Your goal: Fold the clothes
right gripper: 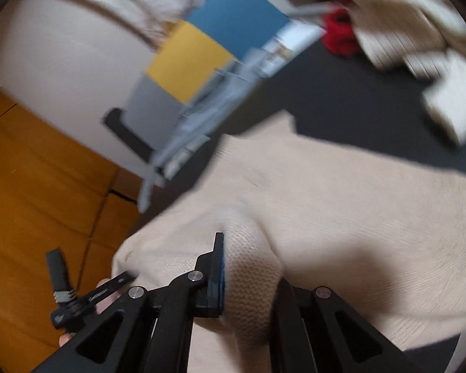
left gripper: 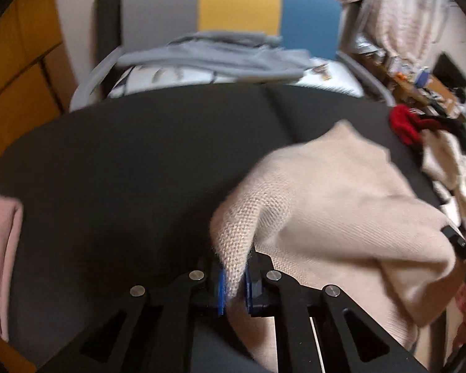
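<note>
Now the dark table [left gripper: 124, 155] carries most of the beige sweater [left gripper: 341, 192], which spreads forward and right of the left gripper [left gripper: 235, 283]. Both grippers are closed on bunched sweater edges; the right gripper [right gripper: 245, 279] pinches the fabric nearest its own camera.

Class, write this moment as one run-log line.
left hand-held gripper: shut on beige sweater | right hand-held gripper: shut on beige sweater | surface: dark table
</note>
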A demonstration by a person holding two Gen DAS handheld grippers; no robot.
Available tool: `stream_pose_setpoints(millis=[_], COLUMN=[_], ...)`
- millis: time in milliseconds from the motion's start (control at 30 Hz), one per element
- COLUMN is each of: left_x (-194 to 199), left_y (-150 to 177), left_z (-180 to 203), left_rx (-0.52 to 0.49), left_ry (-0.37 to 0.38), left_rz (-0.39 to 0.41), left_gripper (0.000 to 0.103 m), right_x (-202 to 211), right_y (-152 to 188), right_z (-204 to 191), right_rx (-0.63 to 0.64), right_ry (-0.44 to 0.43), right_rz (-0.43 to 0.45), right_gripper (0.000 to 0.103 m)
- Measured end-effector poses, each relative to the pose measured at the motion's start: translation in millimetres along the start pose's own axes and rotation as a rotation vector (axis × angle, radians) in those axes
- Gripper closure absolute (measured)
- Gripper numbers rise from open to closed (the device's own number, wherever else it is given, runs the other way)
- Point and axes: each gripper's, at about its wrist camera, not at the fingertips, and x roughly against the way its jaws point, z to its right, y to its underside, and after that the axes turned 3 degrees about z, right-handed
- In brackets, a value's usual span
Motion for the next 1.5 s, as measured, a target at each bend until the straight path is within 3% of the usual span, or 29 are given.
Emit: stream_pose_setpoints(millis=[133,167,233,267,300,367,500,567,700,800,833,967,1033,1100,1167,1267,1333,1433,1467,1500], left_x=[-14,-14,-13,-12,-9,-4,-7,-16,-39,-32,-26,-5,-6,-15,-27,-39,-46,-53,-55,-57], left_y=[24,30,40,44,50,58,64,63,61,55,54,48,45,41,36,36,33,31,29,27], left_z=[-2,-3,-5,-7,-11,-17,-19,-18,-14,0,4,20,24,32,41,56,62,68,71,75], left_rx=[-0.007,-0.009,-0.003,0.008,0.031,0.064,0.083,0.089,0.153,0.121,0.093,-0.018,-0.043,-0.060,-0.062,-0.074,-0.075,-0.074,-0.078,-0.083], left_ry=[0.006,0.007,0.001,0.003,0.011,0.026,0.000,-0.035,-0.001,0.018,-0.018,-0.145,-0.158,-0.145,-0.137,-0.126,-0.136,-0.154,-0.163,-0.172], left_rz=[-0.034,-0.031,-0.032,-0.030,-0.016,0.001,0.001,-0.014,-0.073,-0.047,-0.016,0.118,0.125,0.096,0.068,0.037,0.027,0.023,0.021,0.020], left_gripper=[0.088,0.081,0.051,0.028,0.022,0.022,0.012,0.012,0.015,0.020,0.020,0.020,0.020,0.020,0.020,0.020,0.019,0.016,0.015,0.015], right_x=[-15,-15,-14,-13,-12,-8,5,8,8,11,13,40,58,73,77,75,81,82,73,62], right_y=[10,11,8,7,5,4,1,2,1,0,-1,-2,-1,7,18,25,21,-6,-12,-13], right_z=[29,33,34,34,35,32,35,47,64,74,75,70,75,96,122,138,130,95,81,73], right_rx=[-0.100,-0.107,-0.102,-0.104,-0.106,-0.115,-0.150,-0.222,-0.352,-0.444,-0.450,-0.306,-0.270,-0.386,-0.578,-0.749,-0.701,-0.333,-0.177,-0.083], right_ry=[0.027,0.020,0.035,0.030,0.023,-0.002,-0.007,-0.024,-0.087,-0.130,-0.131,0.039,0.094,0.055,-0.050,-0.096,-0.015,0.282,0.444,0.540], right_rz=[-0.029,-0.017,-0.014,-0.018,-0.022,-0.024,-0.020,-0.031,-0.013,-0.009,-0.021,-0.034,-0.017,-0.006,0.003,0.038,0.049,0.021,-0.017,-0.050], right_gripper=[0.101,0.101,0.099,0.097,0.094,0.079,0.077,0.077,0.077,0.077,0.077,0.075,0.074,0.071,0.070,0.070,0.070,0.066,0.066,0.066])
